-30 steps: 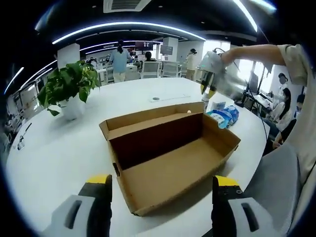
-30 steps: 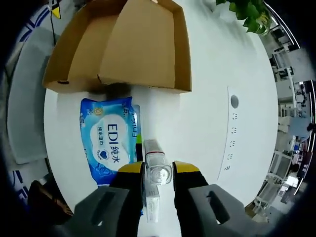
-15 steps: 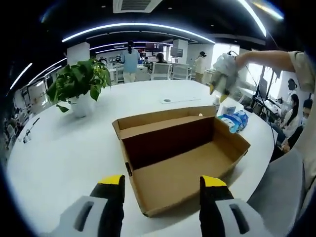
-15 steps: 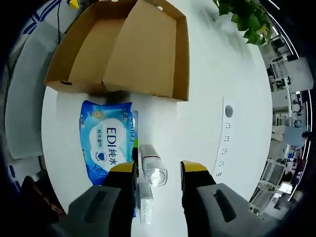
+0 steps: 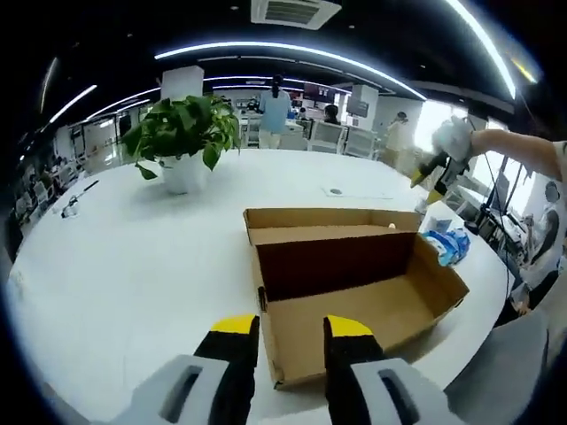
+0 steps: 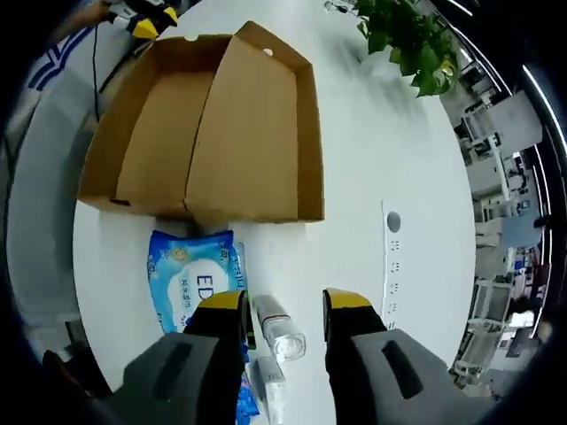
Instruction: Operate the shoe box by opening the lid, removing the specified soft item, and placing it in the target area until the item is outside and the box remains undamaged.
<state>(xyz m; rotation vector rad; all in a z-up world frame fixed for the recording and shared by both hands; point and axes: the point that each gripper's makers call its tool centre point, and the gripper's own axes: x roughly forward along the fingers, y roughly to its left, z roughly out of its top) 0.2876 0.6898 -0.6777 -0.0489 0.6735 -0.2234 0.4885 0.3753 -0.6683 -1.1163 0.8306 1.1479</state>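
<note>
My right gripper [image 6: 282,305] hangs above the desk [image 6: 354,142] with its jaws apart and nothing between them; a small clear bottle [image 6: 280,328] stands on the desk straight below the gap, and I cannot tell whether the jaws touch it. Just to its left in the right gripper view lies the blue wipes pack [image 6: 195,283], the soft item, already outside and near the short end wall of the shoe box [image 6: 213,142]. The pack's long axis runs along my jaws' line, away from the box end, so any further nudge to it falls to my right gripper, the nearer one.

My left gripper [image 5: 291,328] sits low at the near long wall of the shoe box [image 5: 354,274], jaws narrowly apart and holding nothing, well apart from the wipes pack [image 5: 447,243] beyond the far right corner. The box stands open and looks bare inside; no lid can be made out. The pack's lower end is cut off behind my right jaw, and its print is partly hidden. A potted plant [image 5: 182,142] stands far back on the desk
</note>
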